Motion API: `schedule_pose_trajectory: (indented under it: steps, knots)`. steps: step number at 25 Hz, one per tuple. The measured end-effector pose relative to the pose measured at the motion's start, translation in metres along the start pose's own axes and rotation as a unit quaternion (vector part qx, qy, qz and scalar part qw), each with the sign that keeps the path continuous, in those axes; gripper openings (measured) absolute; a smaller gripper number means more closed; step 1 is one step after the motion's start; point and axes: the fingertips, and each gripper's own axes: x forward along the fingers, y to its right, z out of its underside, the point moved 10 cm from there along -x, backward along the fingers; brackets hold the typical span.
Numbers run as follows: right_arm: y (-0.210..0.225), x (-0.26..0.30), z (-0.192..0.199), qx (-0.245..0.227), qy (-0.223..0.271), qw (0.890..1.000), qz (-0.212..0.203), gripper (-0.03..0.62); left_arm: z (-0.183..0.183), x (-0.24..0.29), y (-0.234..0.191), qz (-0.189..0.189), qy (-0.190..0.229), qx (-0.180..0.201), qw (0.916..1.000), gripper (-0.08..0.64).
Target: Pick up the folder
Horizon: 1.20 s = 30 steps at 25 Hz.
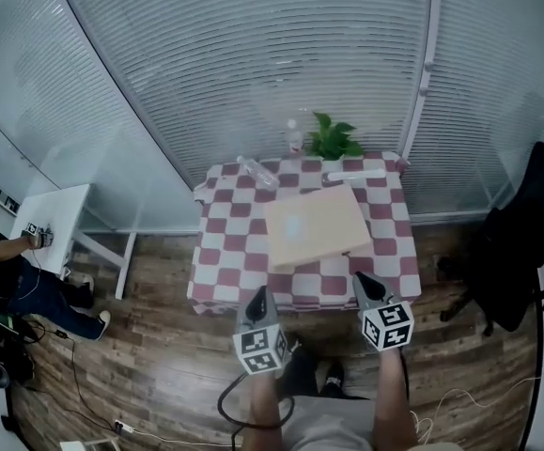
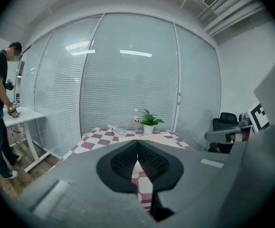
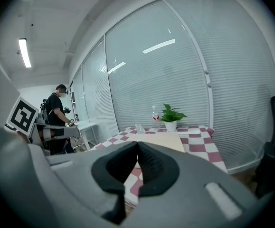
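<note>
Checked table (image 1: 394,252): folder (image 1: 314,225) flat, pot (image 1: 333,165) behind it holds plant (image 1: 334,139). Left gripper (image 1: 258,295) and right gripper (image 1: 363,281) closed, empty.

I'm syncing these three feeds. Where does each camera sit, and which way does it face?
Head view: on the person's head, looking steeply down on the checked table and folder; forearms, left tongs and right tongs show.
Left gripper view: on the left tongs, looking forward along their shut jaws to the table; right tongs at the right edge.
Right gripper view: on the right tongs, same heading, jaws shut; left tongs at the left edge.
Both gripper views share the folder and potted plant.
</note>
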Motion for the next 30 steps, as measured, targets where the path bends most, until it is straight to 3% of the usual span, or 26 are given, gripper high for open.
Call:
schedule_pose_trajectory:
  steps: [13,19,24,30]
  knots:
    - [0.034,0.125,-0.065,-0.006,-0.016,1.000,0.001,0.002,-0.043,0.129,-0.071,-0.004,-0.011,-0.042,0.9990,0.008]
    - [0.062,0.153,-0.074,0.011,-0.013,0.999,0.029,0.002,-0.048,0.169,-0.077,0.008,-0.014,-0.047,0.9987,0.008]
    - [0.078,0.176,-0.088,0.004,-0.016,1.000,0.014,0.002,-0.050,0.194,-0.079,-0.002,-0.033,-0.063,0.9975,0.008]
    - [0.116,0.197,-0.118,-0.001,0.001,1.000,0.001,0.002,-0.071,0.219,-0.074,-0.030,-0.026,-0.065,0.9971,0.009]
